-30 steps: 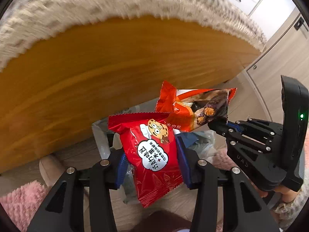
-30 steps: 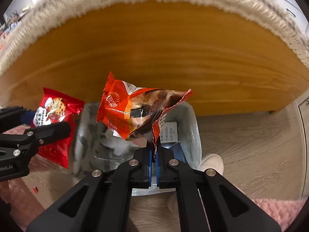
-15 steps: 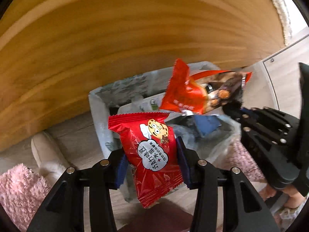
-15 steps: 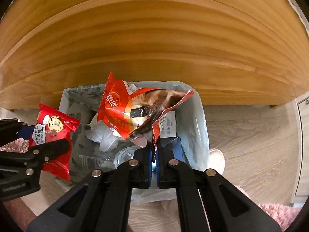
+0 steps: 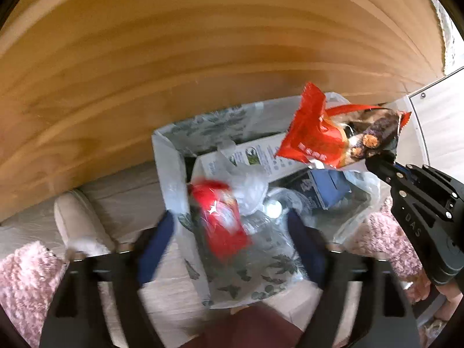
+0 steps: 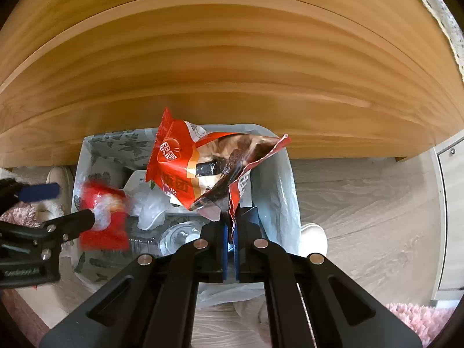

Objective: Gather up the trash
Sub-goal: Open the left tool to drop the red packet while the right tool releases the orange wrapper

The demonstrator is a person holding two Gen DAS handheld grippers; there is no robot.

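Left tool [image 5: 232,240] jaws have just been opening; red cookie packet [image 5: 220,217] falls free into lined bin [image 5: 168,156]. Right tool [image 6: 229,232] stays clamped on orange wrapper [image 6: 203,168] above the bin; advise releasing over centre.

**Two wrist cameras looking steeply down into one bin**

Each fisheye looks along its own fingers, close above the lined trash bin [image 5: 171,156] [image 6: 278,191] beside a wooden panel [image 5: 174,58] [image 6: 232,58]. The left view faces it from one side, the right from the other; each catches the opposite gripper at its edge.
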